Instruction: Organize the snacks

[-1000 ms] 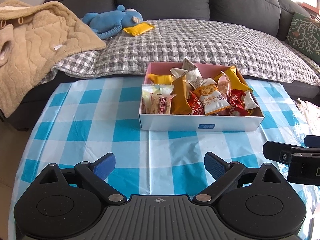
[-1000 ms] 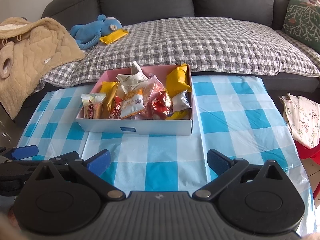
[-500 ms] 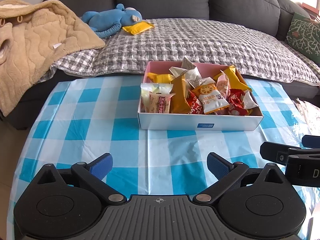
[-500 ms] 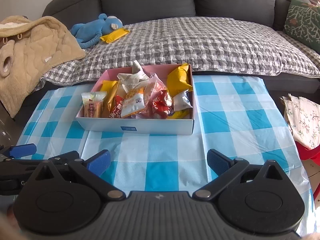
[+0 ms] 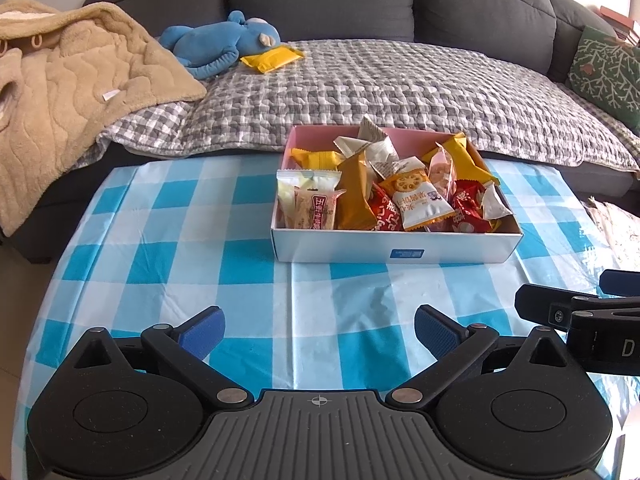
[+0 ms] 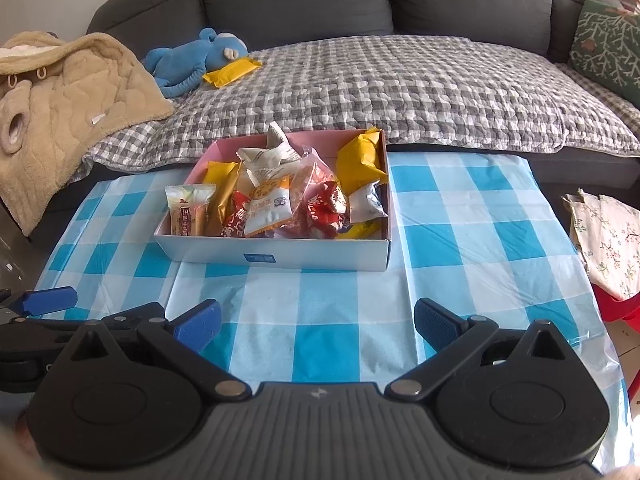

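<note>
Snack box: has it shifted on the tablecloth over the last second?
No. The snack box sits on the same blue squares of the checked tablecloth as before; its slight drift in frame is camera motion.

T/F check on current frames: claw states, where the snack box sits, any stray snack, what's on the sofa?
1. Both claws, left claw and right claw, are open and empty. True.
2. The snack box sits on the sofa. False: it sits on the checked tablecloth.
3. A yellow packet lies beside the blue plush toy. True.
4. The box is empty. False: it is full of wrapped snacks.
</note>
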Tool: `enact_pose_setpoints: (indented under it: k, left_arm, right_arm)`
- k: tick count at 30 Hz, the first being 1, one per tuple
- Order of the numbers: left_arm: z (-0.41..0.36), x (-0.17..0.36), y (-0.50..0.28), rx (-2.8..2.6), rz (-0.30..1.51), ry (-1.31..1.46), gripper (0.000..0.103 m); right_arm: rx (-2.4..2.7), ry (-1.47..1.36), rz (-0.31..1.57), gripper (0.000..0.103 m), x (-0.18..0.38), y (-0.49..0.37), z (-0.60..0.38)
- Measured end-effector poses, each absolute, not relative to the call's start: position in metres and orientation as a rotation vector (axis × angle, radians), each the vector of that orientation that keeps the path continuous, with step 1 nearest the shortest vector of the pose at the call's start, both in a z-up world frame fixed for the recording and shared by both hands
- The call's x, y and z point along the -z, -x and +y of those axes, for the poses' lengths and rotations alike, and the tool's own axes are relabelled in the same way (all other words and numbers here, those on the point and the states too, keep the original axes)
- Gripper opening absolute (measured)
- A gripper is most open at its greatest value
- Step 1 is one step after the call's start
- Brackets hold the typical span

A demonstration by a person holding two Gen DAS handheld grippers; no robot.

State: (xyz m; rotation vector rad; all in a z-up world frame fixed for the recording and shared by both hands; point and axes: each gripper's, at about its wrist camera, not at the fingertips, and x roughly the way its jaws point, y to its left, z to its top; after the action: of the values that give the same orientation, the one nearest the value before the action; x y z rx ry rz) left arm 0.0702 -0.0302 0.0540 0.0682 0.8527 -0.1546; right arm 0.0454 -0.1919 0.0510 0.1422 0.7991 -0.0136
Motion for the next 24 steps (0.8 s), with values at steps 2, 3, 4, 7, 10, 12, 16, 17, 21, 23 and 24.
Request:
enact_pose_setpoints:
  k: [2, 3, 4, 7, 10, 12, 16, 17, 21, 23, 24]
  left_arm:
    - [-0.0297, -0.0541, -0.0706, 0.155, 0.854, -0.066, 0.102]
    - [-0.0298, -0.0542, -0.0705, 0.154, 0.854, -0.066, 0.102]
    - [-0.0294, -0.0542, -0.0707, 0.154, 0.854, -0.067, 0.102]
    - [-0.0293, -0.0542, -0.0707, 0.155, 0.854, -0.066, 0.102]
    - [-0.0288, -0.0538, -0.0709, 0.156, 0.856, -0.063, 0.102]
    - [-0.0284, -0.0535, -0.0710, 0.156, 0.857, -0.060, 0.102]
    - [-0.0281, -0.0527, -0.0719, 0.154, 0.860, -0.048, 0.102]
    - [-0.0283, -0.0526, -0.0718, 0.154, 0.860, -0.049, 0.102]
    - [-0.0280, -0.0525, -0.0722, 0.153, 0.860, -0.048, 0.102]
    - [-0.0281, -0.0523, -0.0724, 0.153, 0.862, -0.048, 0.102]
    - [-0.0281, -0.0522, -0.0725, 0.152, 0.863, -0.048, 0.102]
  right_arm:
    - [0.013, -0.142, 0.800, 0.103, -0.0510, -0.0454, -0.1921]
    - [0.012, -0.142, 0.800, 0.103, -0.0511, -0.0456, -0.1921]
    - [0.012, -0.141, 0.800, 0.103, -0.0512, -0.0455, -0.1920]
    - [0.012, -0.140, 0.800, 0.103, -0.0514, -0.0453, -0.1922]
    - [0.011, -0.140, 0.800, 0.103, -0.0514, -0.0455, -0.1923]
    - [0.012, -0.139, 0.801, 0.103, -0.0514, -0.0455, -0.1923]
    - [0.012, -0.140, 0.801, 0.103, -0.0515, -0.0456, -0.1925]
    - [0.011, -0.139, 0.801, 0.103, -0.0515, -0.0457, -0.1925]
    - [0.011, -0.139, 0.801, 0.103, -0.0514, -0.0456, -0.1925]
    - [0.011, -0.139, 0.801, 0.103, -0.0515, -0.0455, -0.1924]
    - [0.011, -0.140, 0.800, 0.103, -0.0515, -0.0455, -0.1923]
